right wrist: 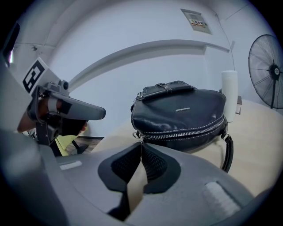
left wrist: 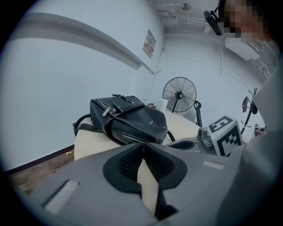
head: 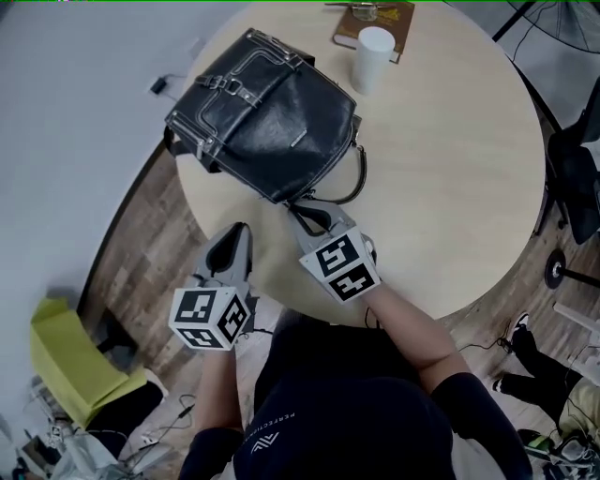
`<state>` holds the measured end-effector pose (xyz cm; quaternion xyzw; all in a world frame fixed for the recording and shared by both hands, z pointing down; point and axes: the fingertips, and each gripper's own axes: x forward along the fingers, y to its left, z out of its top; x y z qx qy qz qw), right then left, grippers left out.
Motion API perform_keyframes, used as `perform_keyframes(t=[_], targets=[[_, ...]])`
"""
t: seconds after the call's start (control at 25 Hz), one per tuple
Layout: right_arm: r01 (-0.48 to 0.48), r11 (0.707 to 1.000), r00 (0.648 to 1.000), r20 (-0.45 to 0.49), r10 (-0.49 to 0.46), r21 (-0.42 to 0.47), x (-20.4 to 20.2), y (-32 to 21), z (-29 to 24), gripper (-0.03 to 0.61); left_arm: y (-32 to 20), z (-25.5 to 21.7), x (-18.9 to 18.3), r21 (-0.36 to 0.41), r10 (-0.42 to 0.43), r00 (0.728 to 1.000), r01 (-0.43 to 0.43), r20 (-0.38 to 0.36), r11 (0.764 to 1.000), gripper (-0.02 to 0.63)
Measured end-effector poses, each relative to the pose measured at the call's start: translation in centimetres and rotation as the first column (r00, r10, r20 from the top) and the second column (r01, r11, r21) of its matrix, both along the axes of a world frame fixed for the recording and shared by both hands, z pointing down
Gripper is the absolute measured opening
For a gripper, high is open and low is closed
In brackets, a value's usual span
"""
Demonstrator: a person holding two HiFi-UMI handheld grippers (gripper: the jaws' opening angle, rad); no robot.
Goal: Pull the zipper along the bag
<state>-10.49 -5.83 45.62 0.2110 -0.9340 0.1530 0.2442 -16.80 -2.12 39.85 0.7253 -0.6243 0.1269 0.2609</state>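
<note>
A black leather bag [head: 267,117] [left wrist: 132,119] [right wrist: 181,110] lies on the round pale table [head: 450,169]. A silver zipper [right wrist: 185,130] runs along its near side, and the small metal zipper pull [right wrist: 140,137] hangs at that side's left end. My right gripper [head: 302,208] [right wrist: 141,144] reaches the bag's near corner and is shut on that pull. My left gripper [head: 239,228] [left wrist: 142,145] hovers off the table's near-left edge, well short of the bag. Its tips meet with nothing between them.
A white paper cup [head: 372,58] [right wrist: 230,95] and a brown book [head: 398,23] sit behind the bag. The bag's strap loop [head: 354,183] lies on the table by my right gripper. A standing fan [left wrist: 179,95] is beyond the table, a yellow chair [head: 66,361] lower left.
</note>
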Motion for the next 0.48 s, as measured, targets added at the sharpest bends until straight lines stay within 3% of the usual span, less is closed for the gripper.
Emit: perform_keyframes(t=[0.28, 0.48], targets=[[-0.030, 1.000, 0.999, -0.028, 0.030, 0.003, 0.0, -0.1, 0.1, 0.012, -1.6, 0.0, -1.7, -0.009, 0.059, 0.998, -0.059, -0.021, 0.998, 0.044], [-0.043, 0.995, 0.995, -0.089, 0.051, 0.089, 0.3, -0.3, -0.2, 0.012, -2.7, -0.2, -1.4, -0.005, 0.125, 0.991, -0.125, -0.041, 0.992, 0.043]])
